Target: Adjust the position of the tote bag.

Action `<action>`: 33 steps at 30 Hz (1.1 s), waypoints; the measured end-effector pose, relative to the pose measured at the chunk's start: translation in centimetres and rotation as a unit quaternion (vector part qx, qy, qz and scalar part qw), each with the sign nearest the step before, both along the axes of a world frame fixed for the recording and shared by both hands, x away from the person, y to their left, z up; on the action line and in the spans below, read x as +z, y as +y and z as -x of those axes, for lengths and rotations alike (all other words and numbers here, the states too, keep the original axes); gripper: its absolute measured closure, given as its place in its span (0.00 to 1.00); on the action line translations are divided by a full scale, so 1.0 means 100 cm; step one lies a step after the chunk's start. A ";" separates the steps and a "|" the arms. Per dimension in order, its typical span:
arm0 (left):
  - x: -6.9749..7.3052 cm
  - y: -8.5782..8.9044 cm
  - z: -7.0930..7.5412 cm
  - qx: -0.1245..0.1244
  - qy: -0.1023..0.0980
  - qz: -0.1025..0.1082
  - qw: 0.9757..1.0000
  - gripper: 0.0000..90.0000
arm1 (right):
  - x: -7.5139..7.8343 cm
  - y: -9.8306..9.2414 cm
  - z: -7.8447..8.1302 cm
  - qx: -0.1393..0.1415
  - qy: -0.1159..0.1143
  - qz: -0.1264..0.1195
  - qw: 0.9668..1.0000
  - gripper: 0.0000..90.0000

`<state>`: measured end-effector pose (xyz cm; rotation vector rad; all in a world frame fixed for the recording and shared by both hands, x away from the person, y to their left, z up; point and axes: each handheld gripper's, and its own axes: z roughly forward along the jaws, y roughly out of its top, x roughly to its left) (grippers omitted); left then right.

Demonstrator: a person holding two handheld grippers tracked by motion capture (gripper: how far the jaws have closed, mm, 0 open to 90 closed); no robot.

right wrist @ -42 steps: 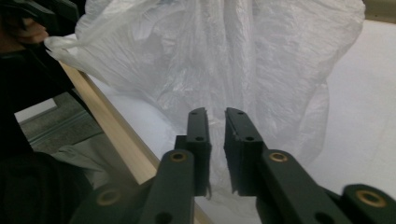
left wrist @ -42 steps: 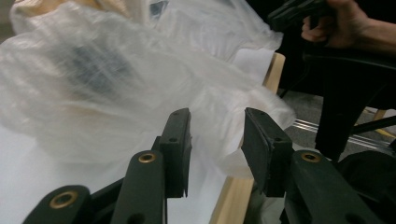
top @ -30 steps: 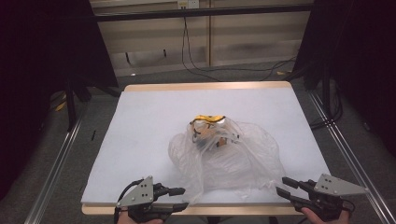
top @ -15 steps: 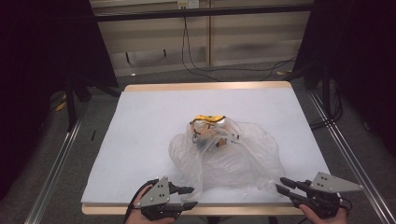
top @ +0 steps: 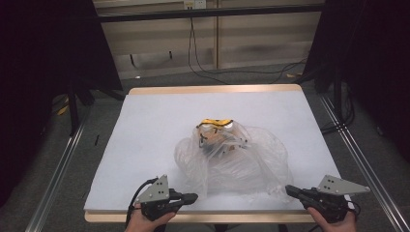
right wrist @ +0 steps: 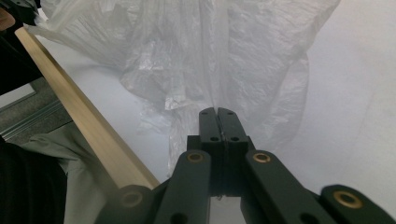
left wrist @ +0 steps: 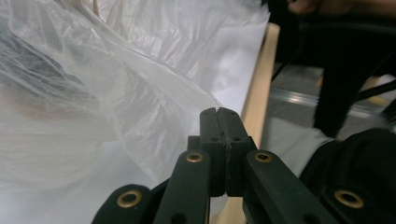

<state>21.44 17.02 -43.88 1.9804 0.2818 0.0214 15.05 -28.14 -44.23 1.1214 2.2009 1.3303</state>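
My left tongs (top: 192,197) and my right tongs (top: 289,189) both sit low at the near edge of the white-covered tabletop (top: 159,125), one on each side of the crumpled clear plastic bag (top: 232,164) that lies in the middle, a little toward me. Both pairs have just been closing, and now their jaws stand fully together with nothing pinched between them. In the left gripper view the black tips (left wrist: 219,116) meet flat against each other, with the bag's film (left wrist: 116,93) lying just beyond and to the side. In the right gripper view the closed tips (right wrist: 218,116) point straight at a hanging fold of the bag (right wrist: 205,60), very near it; I cannot tell whether they touch it.

Inside the bag, at its far end, sits a yellow and white object (top: 216,126) with some darker parts below it; the film blurs its shape too much to name. I judge that I hold the tongs flanking the bag so that each can take a side of its near edge, which would let me spread the mouth and get at what is inside.
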 end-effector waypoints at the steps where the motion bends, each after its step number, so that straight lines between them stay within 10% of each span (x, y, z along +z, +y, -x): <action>1: 0.000 0.001 0.000 0.000 -0.002 0.000 1.000 1.00 | 0.000 0.000 0.000 0.003 -0.001 -0.001 1.000 1.00; 15: 0.012 0.011 -0.008 0.023 -0.022 0.013 0.999 1.00 | 0.011 0.004 -0.010 0.033 -0.012 -0.059 0.998 1.00; 33: 0.031 0.029 -0.015 0.050 -0.020 0.049 0.997 1.00 | 0.039 0.007 -0.022 0.059 -0.054 -0.076 0.994 1.00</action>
